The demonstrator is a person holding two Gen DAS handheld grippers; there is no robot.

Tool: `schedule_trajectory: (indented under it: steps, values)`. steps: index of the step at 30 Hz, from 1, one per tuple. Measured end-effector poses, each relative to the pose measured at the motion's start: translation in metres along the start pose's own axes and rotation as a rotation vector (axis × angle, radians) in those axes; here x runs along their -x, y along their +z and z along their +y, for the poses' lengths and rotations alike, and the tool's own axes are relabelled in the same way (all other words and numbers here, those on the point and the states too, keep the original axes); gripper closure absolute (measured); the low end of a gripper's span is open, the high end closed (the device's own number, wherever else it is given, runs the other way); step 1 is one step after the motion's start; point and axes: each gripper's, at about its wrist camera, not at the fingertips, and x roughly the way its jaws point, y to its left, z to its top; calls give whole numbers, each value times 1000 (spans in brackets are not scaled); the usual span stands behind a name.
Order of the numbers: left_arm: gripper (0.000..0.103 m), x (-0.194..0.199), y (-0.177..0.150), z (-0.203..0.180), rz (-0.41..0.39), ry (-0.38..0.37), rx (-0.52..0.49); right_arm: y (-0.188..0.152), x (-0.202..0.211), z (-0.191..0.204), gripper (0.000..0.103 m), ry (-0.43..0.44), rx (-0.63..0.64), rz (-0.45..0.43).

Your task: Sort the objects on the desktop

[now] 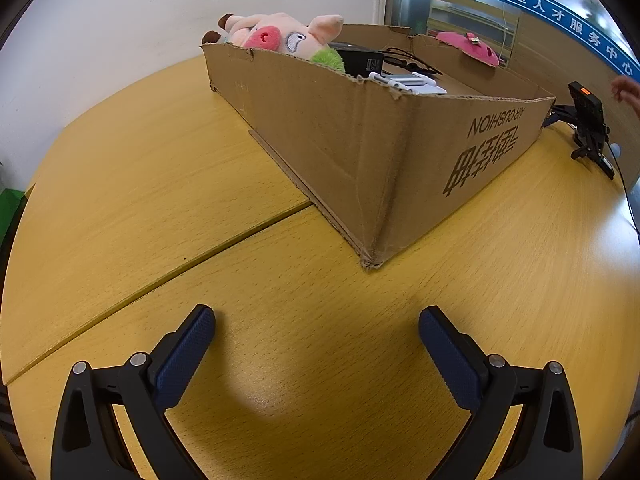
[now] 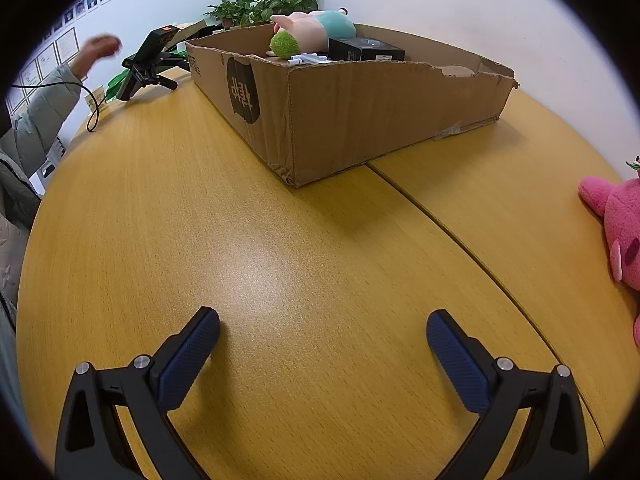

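Two wood-grain halves are meeting at a seam to form the yellow desk (image 1: 120, 184), which is sitting against white walls, with potted plants (image 2: 264, 2) standing in a corner. On it a torn cardboard box (image 1: 360, 128) is holding a pig plush (image 1: 280, 36), a black box (image 2: 366, 49) and white tubes (image 1: 404, 82). A pink plush (image 2: 620, 224) is lying at the desk's edge. Left tongs (image 1: 316, 332) and right tongs (image 2: 322, 336) are hovering spread wide, tilted downward, gripping nothing.

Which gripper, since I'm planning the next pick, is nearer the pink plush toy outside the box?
Right. The pink plush toy lies close beside the right gripper, to its right; from the left gripper it shows only beyond the far side of the cardboard box.
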Motion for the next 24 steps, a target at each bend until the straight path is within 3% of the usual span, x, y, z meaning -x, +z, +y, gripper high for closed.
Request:
schedule_trajectory:
  steps: [24]
  values:
    - [0, 2, -3, 5, 1, -3, 2, 3, 2, 0, 0, -3, 1, 3]
